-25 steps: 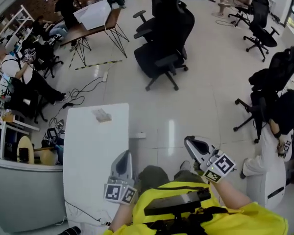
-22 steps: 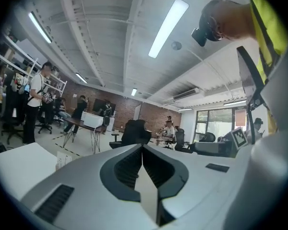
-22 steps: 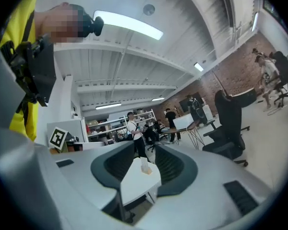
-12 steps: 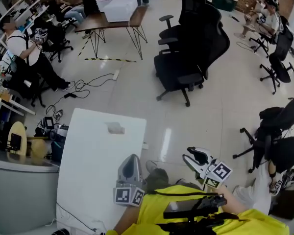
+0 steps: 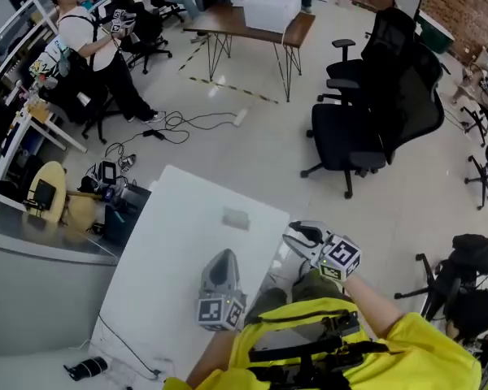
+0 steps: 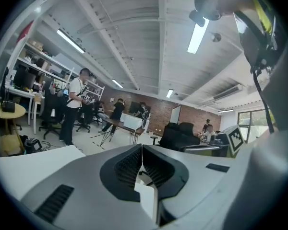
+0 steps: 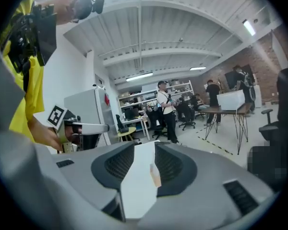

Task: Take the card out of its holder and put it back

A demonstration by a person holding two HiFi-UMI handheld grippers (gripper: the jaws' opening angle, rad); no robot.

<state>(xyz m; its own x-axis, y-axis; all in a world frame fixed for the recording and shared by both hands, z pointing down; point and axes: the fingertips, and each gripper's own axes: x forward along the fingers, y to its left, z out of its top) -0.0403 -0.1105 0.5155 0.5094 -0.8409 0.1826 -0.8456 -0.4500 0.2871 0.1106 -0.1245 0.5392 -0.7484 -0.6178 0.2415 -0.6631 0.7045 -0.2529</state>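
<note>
**Surface** (image 5: 175, 299): white and rectangular, viewed from above in the head view, and set on a pale tiled floor.

**Card holder** (image 5: 236, 218): a small pale item laid on the far part of the surface, well apart from both hand-held grippers. It is blurred, so the card cannot be told from its holder.

**Left hand-held gripper** (image 5: 221, 257) (image 6: 142, 148): held over the near half of the surface and pointed away from the person. The jaws are brought together with their tips touching, and nothing is caught between them.

**Right hand-held gripper** (image 5: 298, 236) (image 7: 144, 145): held just beside the right edge of the surface and angled toward it. The jaws are spread apart and nothing is gripped. Only the white surface is seen through the gap, far beyond the pads.

**Yellow garment** (image 5: 325, 356): worn by the person and seen at the bottom of the head view.

**Surroundings**
- Black office chairs (image 5: 374, 120) are placed on the floor beyond the surface.
- A wooden table (image 5: 256, 24) is placed farther back.
- Cables (image 5: 187, 123) are strewn on the floor.
- A standing person (image 5: 85, 43) is seen at far left.
</note>
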